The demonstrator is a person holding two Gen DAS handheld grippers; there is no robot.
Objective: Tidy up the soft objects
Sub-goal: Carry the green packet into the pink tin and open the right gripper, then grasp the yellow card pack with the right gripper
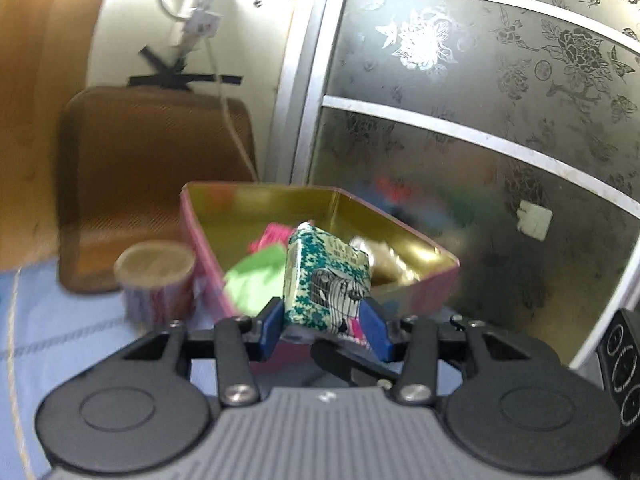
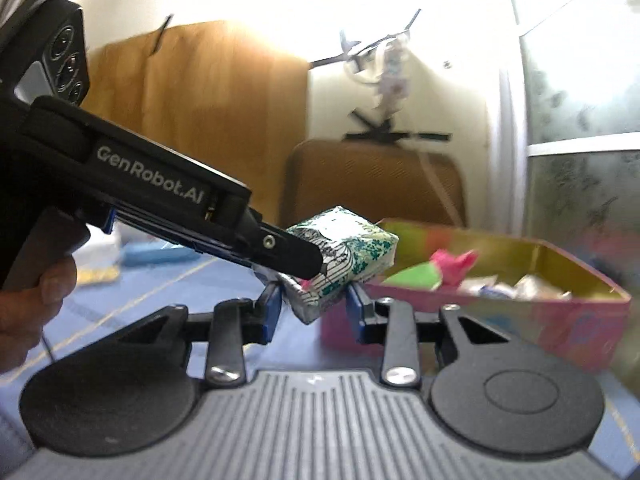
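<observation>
Left gripper [image 1: 326, 326] is clamped on a green-and-white tissue pack [image 1: 326, 276], its blue pads [image 1: 272, 330] pressed to the pack's lower sides. In the right-wrist view, the same gripper [image 2: 294, 258] reaches in from the left, a hand [image 2: 28, 304] on its grip, and holds the pack [image 2: 352, 248] in the air. The right gripper [image 2: 316, 312] has its pads on either side of the pack's lower corner; whether they press on it cannot be told. Just beyond stands a pink tin [image 1: 416, 300] with a gold inside, holding green paper [image 1: 256, 276], a pink scrap [image 1: 272, 236] and pale wrapped pieces [image 1: 380, 256]. Left of the tin sits a round can [image 1: 158, 280], on a blue cloth [image 1: 60, 328]. A brown mat [image 1: 152, 168] leans on the wall behind; frosted patterned glass [image 1: 480, 80] fills the right.
</observation>
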